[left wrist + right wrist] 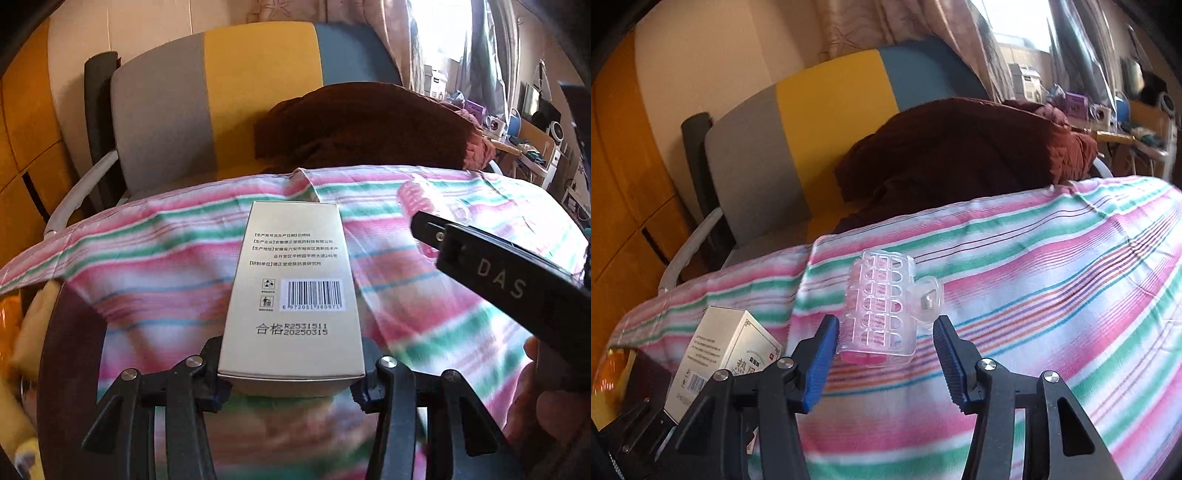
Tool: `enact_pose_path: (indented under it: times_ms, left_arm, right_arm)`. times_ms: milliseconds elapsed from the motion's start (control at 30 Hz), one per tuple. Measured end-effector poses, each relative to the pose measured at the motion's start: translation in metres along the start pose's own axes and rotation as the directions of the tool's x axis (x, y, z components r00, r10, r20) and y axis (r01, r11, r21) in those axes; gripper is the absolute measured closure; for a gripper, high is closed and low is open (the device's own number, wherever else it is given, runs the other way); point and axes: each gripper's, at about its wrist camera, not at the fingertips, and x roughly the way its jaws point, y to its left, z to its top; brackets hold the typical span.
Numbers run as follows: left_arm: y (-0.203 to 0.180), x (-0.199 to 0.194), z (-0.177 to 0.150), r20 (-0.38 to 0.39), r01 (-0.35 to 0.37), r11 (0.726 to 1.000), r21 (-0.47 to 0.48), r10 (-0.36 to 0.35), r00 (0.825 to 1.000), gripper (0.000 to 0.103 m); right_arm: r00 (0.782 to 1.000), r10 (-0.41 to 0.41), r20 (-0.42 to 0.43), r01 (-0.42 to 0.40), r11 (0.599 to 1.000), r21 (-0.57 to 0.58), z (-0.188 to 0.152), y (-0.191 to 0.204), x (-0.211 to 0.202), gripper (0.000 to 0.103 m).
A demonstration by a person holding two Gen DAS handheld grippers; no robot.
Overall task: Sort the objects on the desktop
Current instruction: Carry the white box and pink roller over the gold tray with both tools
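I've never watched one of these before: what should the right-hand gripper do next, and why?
Probably close a little more. The right gripper has the clear plastic hair-roller clip with a pink core between its blue pads, with a gap on both sides, so it is not yet gripped. The clip lies on the striped cloth.
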Motion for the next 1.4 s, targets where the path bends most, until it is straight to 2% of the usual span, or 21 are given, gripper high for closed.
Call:
enact_pose_path:
  times_ms: [533,667,933,1200,1300,1400]
  left_arm:
    - [0.026,-0.042,-0.045,0.008,0.022,0.995,-0.102,-0.022,1.0,0.053]
    - [0.035,-0.062,-0.056,0.038,0.056,0.989,-0.134,-0.052,0.998,0.053]
    - [0.031,-0.105,-0.08,0.097,0.099,0.991,-0.088,-0.091,0.991,0.053]
    - [0.034,-0.153,-0.098,0.162,0.12,0.993,-0.017,-0.115,0.98,0.053]
    - [0.042,-0.173,-0.105,0.195,0.108,0.994,-0.003,-0.105,0.975,0.053]
    - [0.063,-0.189,-0.111,0.205,0.109,0.993,-0.034,-0.1,0.974,0.053]
  right_arm:
    - [0.999,0.049,-0.012,-0.05,0.992,-0.114,-0.052,0.036,-0.06,0.049]
    - [0.997,0.075,-0.008,-0.076,0.99,-0.117,-0.065,0.04,-0.081,0.05]
    - [0.99,0.137,-0.028,-0.139,0.987,-0.08,-0.096,0.04,-0.116,0.05]
    - [0.975,0.216,-0.042,-0.219,0.973,-0.068,-0.111,0.049,-0.153,0.05]
    - [0.963,0.264,-0.052,-0.268,0.959,-0.089,-0.116,0.062,-0.167,0.05]
    - [0.954,0.296,-0.053,-0.3,0.947,-0.115,-0.118,0.078,-0.178,0.05]
